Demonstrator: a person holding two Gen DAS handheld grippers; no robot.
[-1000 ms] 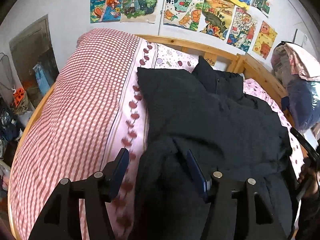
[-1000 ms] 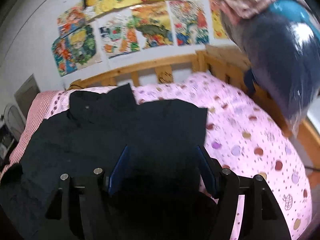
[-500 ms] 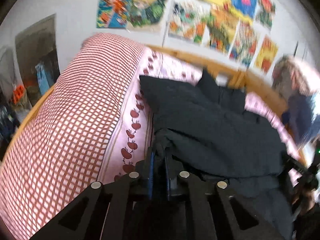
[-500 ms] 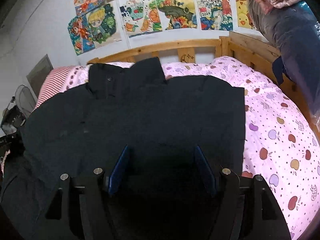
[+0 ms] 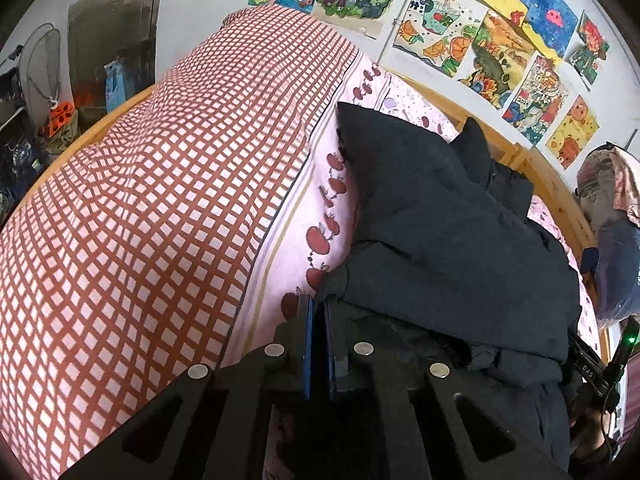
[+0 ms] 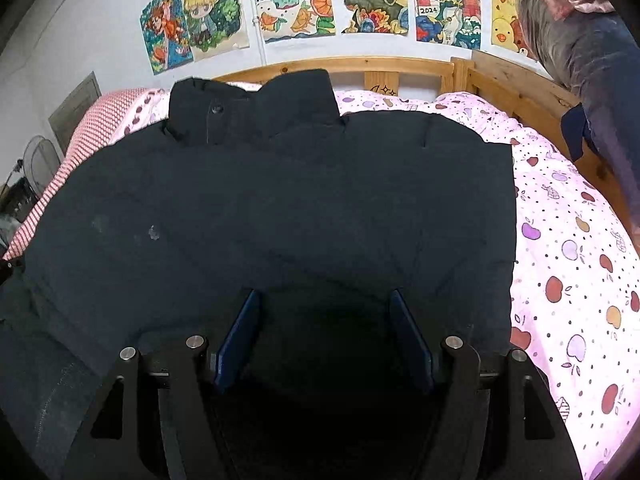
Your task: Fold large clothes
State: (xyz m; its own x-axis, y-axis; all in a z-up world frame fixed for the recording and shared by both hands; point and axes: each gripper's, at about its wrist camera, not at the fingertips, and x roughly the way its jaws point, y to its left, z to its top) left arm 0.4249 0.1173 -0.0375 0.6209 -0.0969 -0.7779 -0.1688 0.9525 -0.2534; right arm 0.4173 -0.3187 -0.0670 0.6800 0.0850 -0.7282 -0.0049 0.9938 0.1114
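A large black padded jacket (image 6: 280, 200) lies spread on the bed, its collar (image 6: 256, 108) toward the wooden headboard. In the left wrist view the jacket (image 5: 440, 220) is bunched beside the quilt. My left gripper (image 5: 318, 304) is shut on a fold at the jacket's left edge, and the blue pads pinch the dark cloth. My right gripper (image 6: 324, 320) hovers low over the jacket's lower middle. It is open, with only the jacket's surface showing between its blue fingers (image 6: 240, 332).
A bulky red-checked quilt (image 5: 160, 200) fills the bed's left side. Pink apple-print sheet (image 6: 568, 260) lies bare to the right of the jacket. The wooden bed rail (image 6: 400, 68) runs behind, a pile of bedding (image 6: 592, 52) sits at the far right, and clutter (image 5: 60, 120) stands off the left.
My left gripper went from open to shut on the jacket's left edge and has drawn it toward the quilt. My right gripper stayed open and has steadied over the jacket.
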